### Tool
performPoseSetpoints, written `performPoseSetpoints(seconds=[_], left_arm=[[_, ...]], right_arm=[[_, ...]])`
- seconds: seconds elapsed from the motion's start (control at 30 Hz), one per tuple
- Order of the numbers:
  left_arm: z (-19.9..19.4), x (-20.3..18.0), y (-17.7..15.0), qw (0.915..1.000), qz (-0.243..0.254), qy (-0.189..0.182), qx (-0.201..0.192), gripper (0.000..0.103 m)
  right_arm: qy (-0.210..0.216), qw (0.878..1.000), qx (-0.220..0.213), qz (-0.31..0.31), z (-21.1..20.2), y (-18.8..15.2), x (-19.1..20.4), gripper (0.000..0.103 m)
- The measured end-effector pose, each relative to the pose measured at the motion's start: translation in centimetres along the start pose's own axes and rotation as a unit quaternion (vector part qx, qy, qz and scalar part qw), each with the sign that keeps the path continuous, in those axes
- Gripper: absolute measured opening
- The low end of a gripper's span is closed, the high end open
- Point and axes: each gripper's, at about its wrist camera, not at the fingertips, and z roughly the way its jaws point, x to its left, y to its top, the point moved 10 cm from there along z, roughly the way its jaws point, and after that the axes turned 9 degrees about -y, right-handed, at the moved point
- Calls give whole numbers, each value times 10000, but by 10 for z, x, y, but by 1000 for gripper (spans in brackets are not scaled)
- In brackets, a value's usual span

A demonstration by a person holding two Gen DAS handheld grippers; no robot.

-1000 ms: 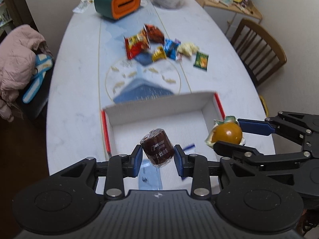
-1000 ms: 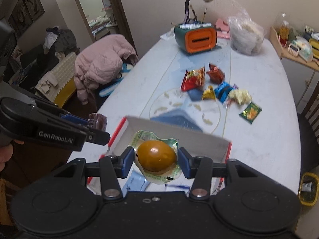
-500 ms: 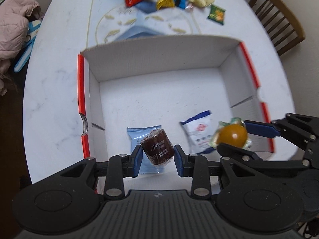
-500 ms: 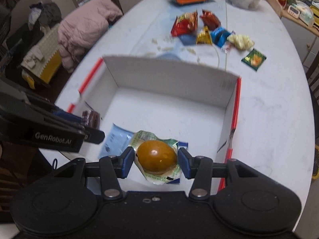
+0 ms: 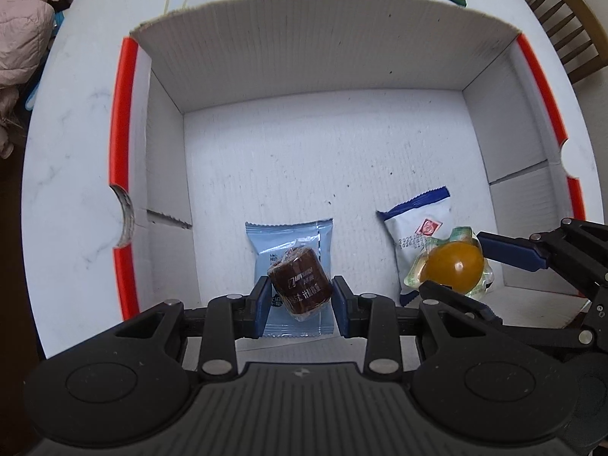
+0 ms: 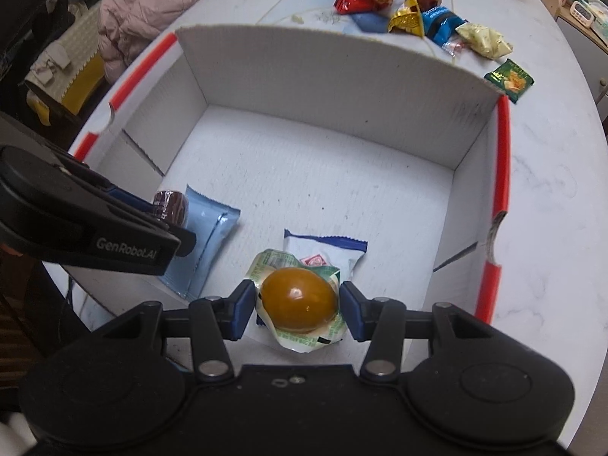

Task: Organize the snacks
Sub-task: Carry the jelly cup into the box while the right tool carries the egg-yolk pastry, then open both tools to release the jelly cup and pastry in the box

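Snacks in hand: left claw (image 5: 300, 296) is clamped on a brown wrapped cake (image 5: 300, 285), right claw (image 6: 297, 306) on an amber egg-shaped snack (image 6: 300, 298) in clear/green film, both hanging over the near end of the white box (image 5: 323, 60). Cake looks soft and light w/ slick wrap, so probably best pinched across its round sides, gently. Egg seems firmer but glossy; film may slip, so take it at the widest part. Under them, a pale blue packet (image 5: 290, 239) and a white/blue packet (image 5: 418, 228) lie flat on the box floor, apart. Box sits on a white marble-look bench (image 6: 551, 190); more snacks (image 6: 418, 15) lie beyond the far wall. Pink jacket (image 6: 152, 3) far left, chair (image 5: 562, 19) far right.
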Motion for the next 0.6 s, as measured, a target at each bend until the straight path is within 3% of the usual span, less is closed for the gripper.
performPoseSetpoints(seconds=[0.6], left_arm=[[20, -2, -8, 9999, 55, -67, 53, 34]], right_arm=[[-41, 9997, 78, 218, 12, -5, -7, 52]])
